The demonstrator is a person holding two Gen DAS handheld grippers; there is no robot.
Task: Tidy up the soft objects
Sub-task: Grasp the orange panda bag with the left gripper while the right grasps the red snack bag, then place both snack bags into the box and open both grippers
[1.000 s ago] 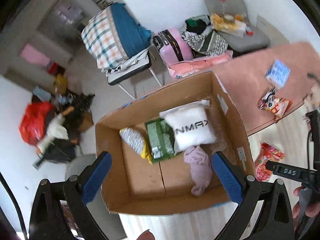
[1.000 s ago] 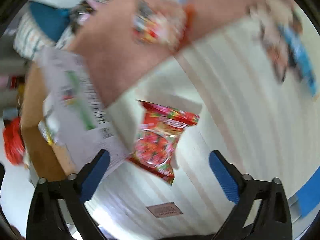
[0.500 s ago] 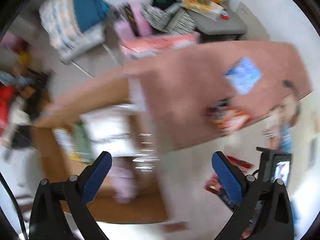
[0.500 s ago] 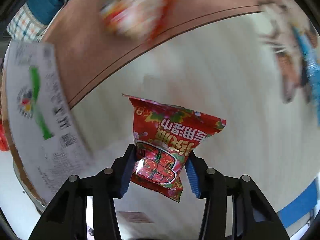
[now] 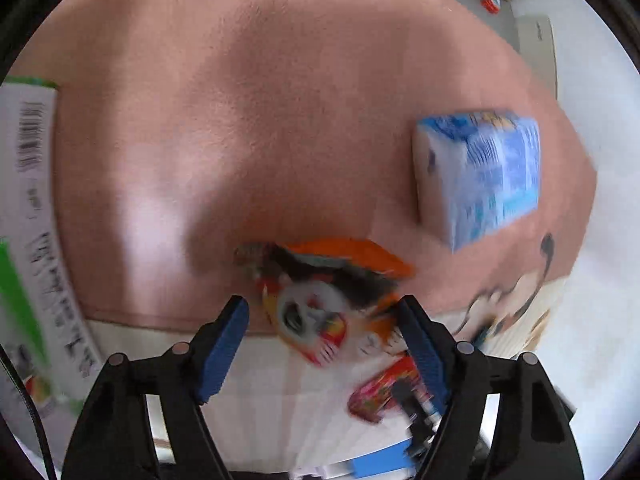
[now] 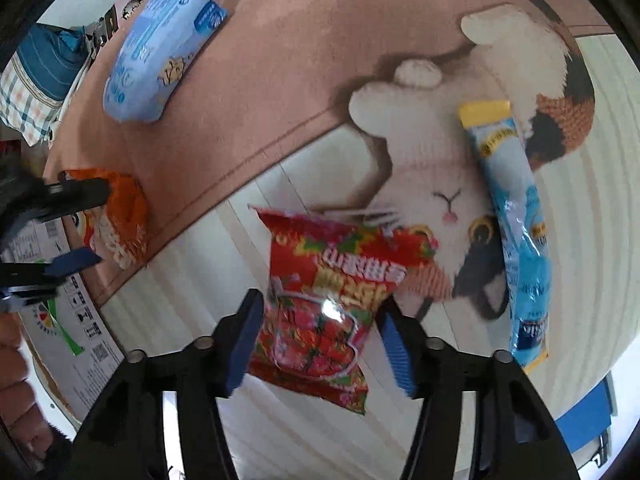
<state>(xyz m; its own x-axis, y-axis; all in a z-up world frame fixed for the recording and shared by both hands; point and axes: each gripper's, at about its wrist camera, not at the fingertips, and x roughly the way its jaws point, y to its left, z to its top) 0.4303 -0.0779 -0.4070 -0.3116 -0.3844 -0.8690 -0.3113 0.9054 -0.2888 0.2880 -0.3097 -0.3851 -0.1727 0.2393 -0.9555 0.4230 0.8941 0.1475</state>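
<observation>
On the pink rug (image 6: 304, 40), well beyond the jaws, a blue tissue pack (image 6: 160, 52) and a long blue sachet (image 6: 516, 232) are left unsorted. The red snack bag (image 6: 324, 304) is clamped by the right gripper (image 6: 320, 344). The orange snack bag (image 5: 324, 296) is framed, not yet pinched, by the half-open left gripper (image 5: 324, 344)

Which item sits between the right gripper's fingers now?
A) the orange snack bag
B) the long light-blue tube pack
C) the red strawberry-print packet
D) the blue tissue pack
C: in the right wrist view the red strawberry-print packet lies between the right gripper's blue pads, pinched at both sides.
</observation>
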